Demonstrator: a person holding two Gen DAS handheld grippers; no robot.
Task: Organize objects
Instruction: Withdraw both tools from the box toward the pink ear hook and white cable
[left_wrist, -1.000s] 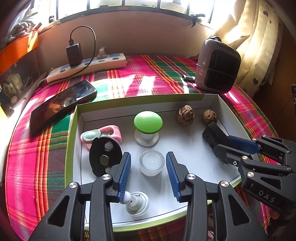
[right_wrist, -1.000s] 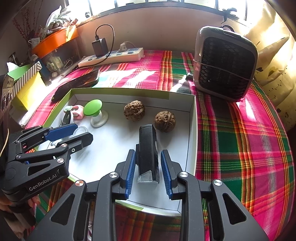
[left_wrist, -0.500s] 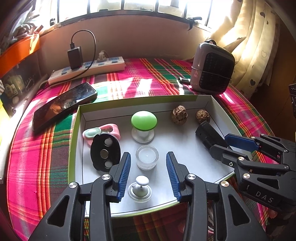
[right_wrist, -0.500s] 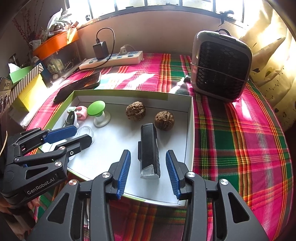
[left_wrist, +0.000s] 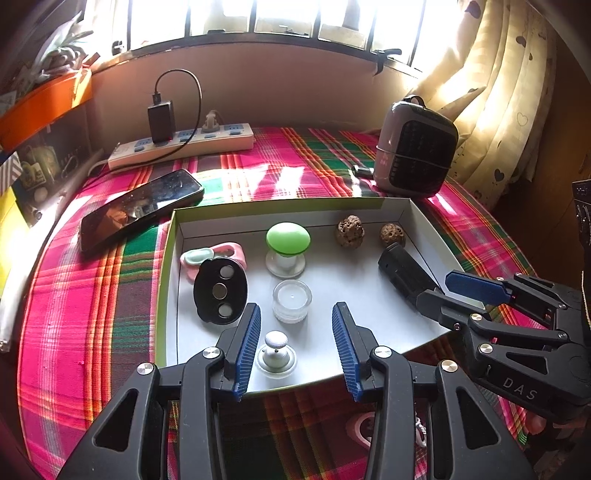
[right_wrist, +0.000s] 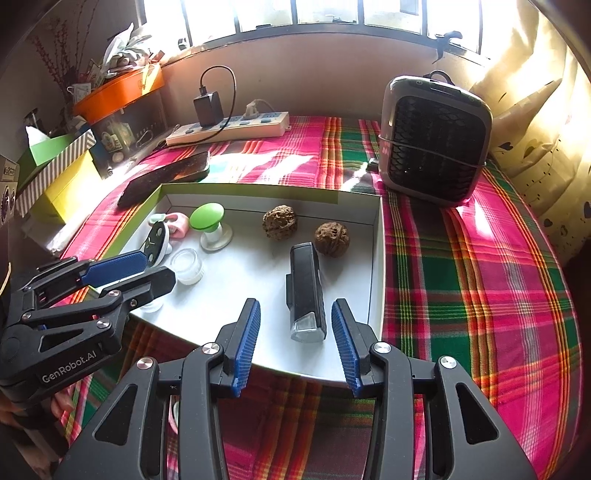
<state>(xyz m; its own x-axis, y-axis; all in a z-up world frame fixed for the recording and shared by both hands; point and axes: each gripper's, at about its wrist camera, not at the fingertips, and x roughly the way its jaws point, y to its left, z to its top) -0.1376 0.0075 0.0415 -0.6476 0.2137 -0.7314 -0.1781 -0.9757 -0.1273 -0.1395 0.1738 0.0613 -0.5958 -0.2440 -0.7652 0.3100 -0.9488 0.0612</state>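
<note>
A white tray with a green rim (left_wrist: 288, 202) lies on the plaid cloth. It holds a black oval disc (left_wrist: 220, 290), a pink and mint piece (left_wrist: 221, 254), a green-capped knob (left_wrist: 288, 240), a clear cup (left_wrist: 291, 300), a small white knob (left_wrist: 276, 354), two walnuts (left_wrist: 349, 231) and a black lamp (right_wrist: 306, 291). My left gripper (left_wrist: 295, 347) is open over the tray's near edge, and the white knob shows untouched between its fingers. My right gripper (right_wrist: 295, 343) is open just short of the lamp's clear end, its pads apart from it.
Behind the tray lie a phone (left_wrist: 140, 206) and a power strip with a charger (left_wrist: 184, 146). A grey fan heater (right_wrist: 432, 140) stands at the back right by the curtain. Boxes and an orange tub (right_wrist: 118, 90) crowd the left side.
My right gripper has let go of the black lamp and drawn back from it. My left gripper has pulled back and up from the clear cup, bringing the white knob into sight between its fingers.
</note>
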